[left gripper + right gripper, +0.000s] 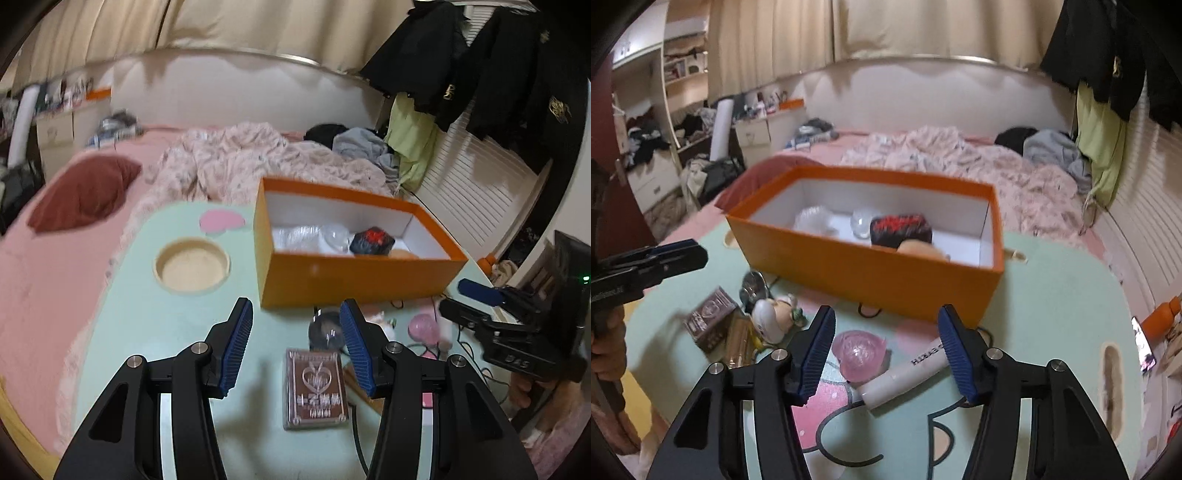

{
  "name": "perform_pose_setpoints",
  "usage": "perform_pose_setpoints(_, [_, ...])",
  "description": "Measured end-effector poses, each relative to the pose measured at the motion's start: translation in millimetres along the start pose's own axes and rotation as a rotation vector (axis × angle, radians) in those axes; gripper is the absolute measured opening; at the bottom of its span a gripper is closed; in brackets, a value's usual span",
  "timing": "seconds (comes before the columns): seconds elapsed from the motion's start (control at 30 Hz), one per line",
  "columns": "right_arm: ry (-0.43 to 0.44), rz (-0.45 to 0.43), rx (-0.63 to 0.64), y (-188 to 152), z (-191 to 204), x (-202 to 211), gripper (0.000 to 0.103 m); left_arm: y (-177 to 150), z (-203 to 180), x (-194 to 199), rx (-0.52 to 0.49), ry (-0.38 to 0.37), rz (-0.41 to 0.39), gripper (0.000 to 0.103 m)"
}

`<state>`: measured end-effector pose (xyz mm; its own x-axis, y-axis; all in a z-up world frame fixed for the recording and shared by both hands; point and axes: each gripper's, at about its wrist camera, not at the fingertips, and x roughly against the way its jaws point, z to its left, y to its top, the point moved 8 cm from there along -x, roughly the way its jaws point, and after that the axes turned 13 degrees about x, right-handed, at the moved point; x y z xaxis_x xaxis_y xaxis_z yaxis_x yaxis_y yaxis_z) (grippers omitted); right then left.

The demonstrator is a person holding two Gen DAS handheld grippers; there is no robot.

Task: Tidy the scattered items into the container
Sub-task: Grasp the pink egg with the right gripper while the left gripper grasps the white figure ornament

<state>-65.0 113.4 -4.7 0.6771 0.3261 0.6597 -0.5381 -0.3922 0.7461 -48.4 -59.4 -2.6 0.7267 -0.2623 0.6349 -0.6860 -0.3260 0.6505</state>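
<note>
An orange box (354, 275) (871, 275) stands on the mint-green table and holds a black-and-red item (372, 240) (900, 229), clear plastic pieces and a tan item. My left gripper (295, 347) is open and empty, above a brown card case (316, 387) (710, 319). My right gripper (884, 354) is open and empty, above a pink translucent ball (858, 354) (424, 328) and a white tube (908, 376). A small figurine (775, 319) and a round dark item (327, 328) lie near the box.
The table (147, 332) has a round wooden cup recess (191, 266). A bed with a pink rumpled blanket (979, 166) lies behind the table. Dark clothes (480, 62) hang at the right. Black cables (469, 354) run over the table's right side.
</note>
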Motion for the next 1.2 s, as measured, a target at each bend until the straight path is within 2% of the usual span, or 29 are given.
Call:
perform_pose_setpoints(0.13, [-0.016,0.051,0.012,-8,3,-13,0.057,-4,2,-2,-0.026,0.043,-0.006,0.050])
perform_pose_setpoints(0.3, [-0.031,0.115,0.090,-16,17,-23,0.058,-10,-2,-3,-0.037,0.035,0.006,0.050])
perform_pose_setpoints(0.4, [-0.075,0.147,0.141,-18,21,-28,0.057,-15,-8,-5,-0.052,0.037,0.015,0.050])
perform_pose_setpoints(0.47, [-0.060,0.144,0.142,-17,24,-28,0.035,-17,-13,-5,-0.068,0.034,0.013,0.050])
perform_pose_setpoints(0.7, [-0.015,0.119,0.101,-19,27,-24,0.033,-27,-48,1,-0.175,-0.040,0.008,0.050])
perform_pose_setpoints(0.83, [0.016,0.070,0.080,-14,25,-14,0.023,-34,-70,-7,-0.242,-0.067,0.030,0.050])
perform_pose_setpoints(0.93, [0.029,0.069,0.070,-14,23,-13,0.023,-41,-82,-22,-0.280,-0.069,0.083,0.050])
perform_pose_setpoints(1.1, [0.053,0.078,0.057,-16,21,-14,0.024,-47,-85,-45,-0.325,0.002,0.113,0.050])
perform_pose_setpoints(1.13, [0.057,0.095,0.060,-17,20,-17,0.029,-49,-86,-48,-0.335,0.010,0.120,0.050])
perform_pose_setpoints(1.2, [0.056,0.139,0.073,-20,19,-25,0.029,-53,-87,-53,-0.357,0.025,0.135,0.050])
